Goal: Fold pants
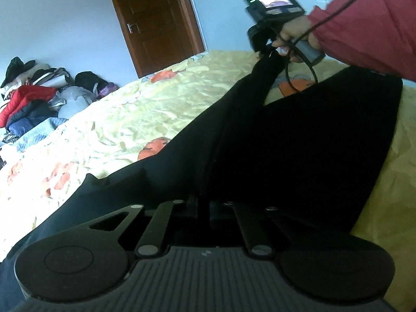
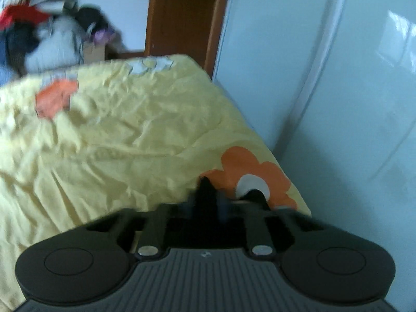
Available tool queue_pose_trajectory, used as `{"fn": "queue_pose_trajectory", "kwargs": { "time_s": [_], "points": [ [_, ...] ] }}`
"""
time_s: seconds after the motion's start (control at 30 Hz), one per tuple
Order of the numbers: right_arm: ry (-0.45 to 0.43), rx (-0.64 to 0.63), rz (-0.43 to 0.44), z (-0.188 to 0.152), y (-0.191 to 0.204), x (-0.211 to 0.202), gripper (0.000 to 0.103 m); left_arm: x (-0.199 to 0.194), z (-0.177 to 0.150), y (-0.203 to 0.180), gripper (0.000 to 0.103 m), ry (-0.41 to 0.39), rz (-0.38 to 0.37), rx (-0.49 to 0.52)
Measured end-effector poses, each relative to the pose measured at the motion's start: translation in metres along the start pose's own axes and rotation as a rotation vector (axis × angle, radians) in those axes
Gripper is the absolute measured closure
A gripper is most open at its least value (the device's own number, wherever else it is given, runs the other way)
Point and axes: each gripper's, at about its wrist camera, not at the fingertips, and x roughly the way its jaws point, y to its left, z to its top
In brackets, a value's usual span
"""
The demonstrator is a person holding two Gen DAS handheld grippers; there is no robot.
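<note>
- Left wrist view: black pants (image 1: 286, 140) stretched taut across a yellow bed sheet (image 1: 124, 114) printed with orange flowers, lifted at both ends, lower part draped on the bed.
- Left claw (image 1: 200, 205) pinched shut on one end of the pants, fabric running straight out from between the fingers.
- Far end of the pants drawn up into a narrow strip and clamped in the right claw (image 1: 267, 48), gripped by a hand (image 1: 296, 35) in a red sleeve (image 1: 364, 26), with a cable (image 1: 299, 78) looping below.
- Right wrist view: right claw (image 2: 208, 202) closed on a dark fold of the pants (image 2: 206, 189), poking up between the fingers; picture blurred.
- Beyond the claw, wrinkled sheet (image 2: 130, 140) with an orange flower (image 2: 249, 166) near the bed's edge, beside a pale wall (image 2: 338, 104).
- Background, both views: brown door (image 1: 156, 20), heap of clothes (image 1: 33, 93) against the wall.
</note>
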Motion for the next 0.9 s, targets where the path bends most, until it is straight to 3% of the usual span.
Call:
{"fn": "queue_pose_trajectory", "kwargs": {
  "time_s": [0.27,0.43,0.63,0.9],
  "points": [
    [-0.149,0.296,0.139,-0.014,-0.093,-0.081,0.098,-0.017,0.002,0.006,0.096,-0.061,-0.022,-0.034],
    [-0.197,0.444,0.183,-0.06,-0.155,-0.139,0.098,-0.036,-0.003,0.01,0.097,-0.101,-0.074,-0.028],
    [-0.197,0.558,0.148,-0.138,-0.204,-0.195,0.098,-0.054,-0.013,0.012,0.096,-0.131,-0.129,-0.017],
    [-0.141,0.655,0.109,-0.209,-0.229,-0.214,0.098,-0.061,-0.023,0.009,0.097,-0.107,-0.146,0.038]
  ]
}}
